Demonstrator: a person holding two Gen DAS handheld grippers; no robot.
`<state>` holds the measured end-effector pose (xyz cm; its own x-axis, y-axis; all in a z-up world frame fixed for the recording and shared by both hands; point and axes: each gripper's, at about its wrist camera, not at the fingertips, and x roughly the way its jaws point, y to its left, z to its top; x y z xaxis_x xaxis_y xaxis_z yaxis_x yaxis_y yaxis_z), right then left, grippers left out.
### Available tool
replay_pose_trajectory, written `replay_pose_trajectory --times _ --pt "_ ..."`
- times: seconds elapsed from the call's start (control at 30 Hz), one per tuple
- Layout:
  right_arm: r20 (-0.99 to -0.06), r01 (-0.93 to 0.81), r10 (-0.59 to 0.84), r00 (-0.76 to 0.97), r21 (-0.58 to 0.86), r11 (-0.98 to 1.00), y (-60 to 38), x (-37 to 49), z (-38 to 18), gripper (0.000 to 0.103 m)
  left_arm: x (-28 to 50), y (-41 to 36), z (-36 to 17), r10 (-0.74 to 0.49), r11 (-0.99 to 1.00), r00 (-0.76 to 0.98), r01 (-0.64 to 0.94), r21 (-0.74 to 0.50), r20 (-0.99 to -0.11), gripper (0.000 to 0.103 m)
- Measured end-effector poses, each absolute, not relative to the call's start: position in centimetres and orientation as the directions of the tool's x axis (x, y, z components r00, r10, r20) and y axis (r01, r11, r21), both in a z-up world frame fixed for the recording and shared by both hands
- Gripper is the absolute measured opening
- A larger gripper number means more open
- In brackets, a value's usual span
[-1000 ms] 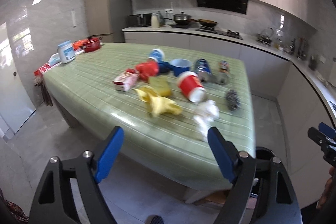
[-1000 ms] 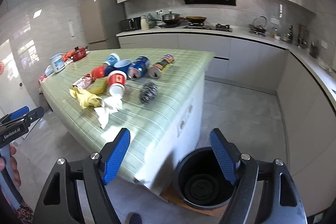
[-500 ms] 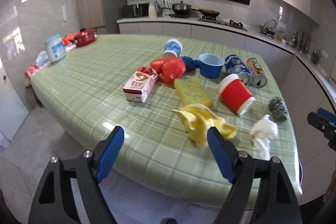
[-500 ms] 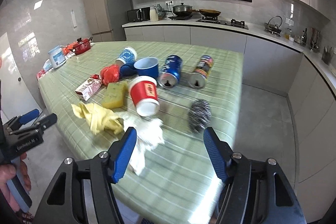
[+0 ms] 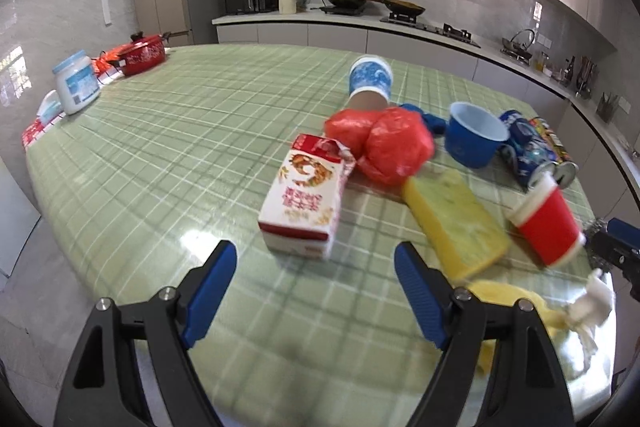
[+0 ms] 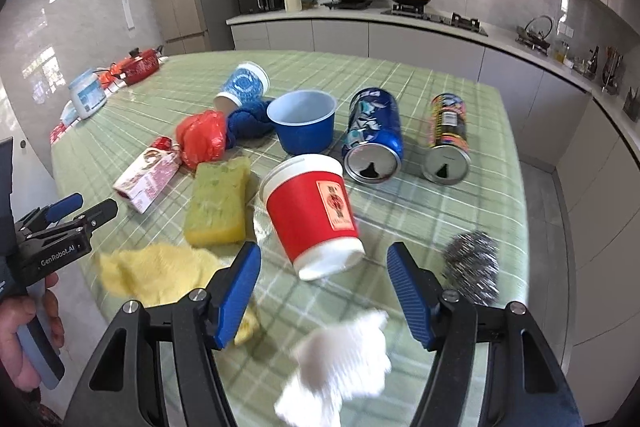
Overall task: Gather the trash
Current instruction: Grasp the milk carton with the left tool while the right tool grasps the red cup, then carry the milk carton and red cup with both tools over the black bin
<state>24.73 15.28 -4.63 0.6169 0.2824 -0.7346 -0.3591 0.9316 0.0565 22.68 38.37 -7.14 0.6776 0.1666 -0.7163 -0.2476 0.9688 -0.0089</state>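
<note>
Bright daylit fisheye views, dark vignetted corners, motion blur, glare on tablecloth (image 5: 200, 239).

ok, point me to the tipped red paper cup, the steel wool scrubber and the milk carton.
Tipped red paper cup (image 6: 310, 215), right wrist view, on its red side wall.
Steel wool scrubber (image 6: 474, 265), right wrist view, middle of the ball.
White and red milk carton (image 5: 304, 197), left wrist view, on its printed top face.
</note>
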Motion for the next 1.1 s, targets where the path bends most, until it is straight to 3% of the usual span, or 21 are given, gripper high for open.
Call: replay_pose_trajectory --times 0.47,0.57,0.63,0.93,1.1 --pt "-0.807 -0.364 0.219 0.548 0.006 0.931 19.2 30.7 -8.5 0.068 28.0 41.0 -10.2 0.101 0.98 0.596 -0.199 -0.025 -0.797 0.076" --pt "-0.817 -0.368 0.211 0.537 -0.001 0.93 19.7 31.5 -8.5 0.068 28.6 40.9 -10.5 0.09 0.983 0.578 -0.183 -0.021 -0.811 0.065" --pt "-0.824 -0.377 0.21 0.527 -0.006 0.926 19.9 31.7 -8.6 0.068 28.6 40.6 -10.3 0.086 0.985 0.585 -0.17 -0.018 -0.807 0.057" --pt "-0.86 -0.396 0.144 0.49 -0.072 0.916 21.1 32.2 -9.9 0.068 28.3 40.4 -9.2 0.073 0.988 0.618 -0.153 -0.029 -0.783 0.055" --pt "-0.836 -0.398 0.209 0.508 -0.012 0.917 20.5 31.4 -8.7 0.062 27.7 40.2 -7.8 0.089 0.989 0.647 -0.15 -0.012 -0.757 0.053"
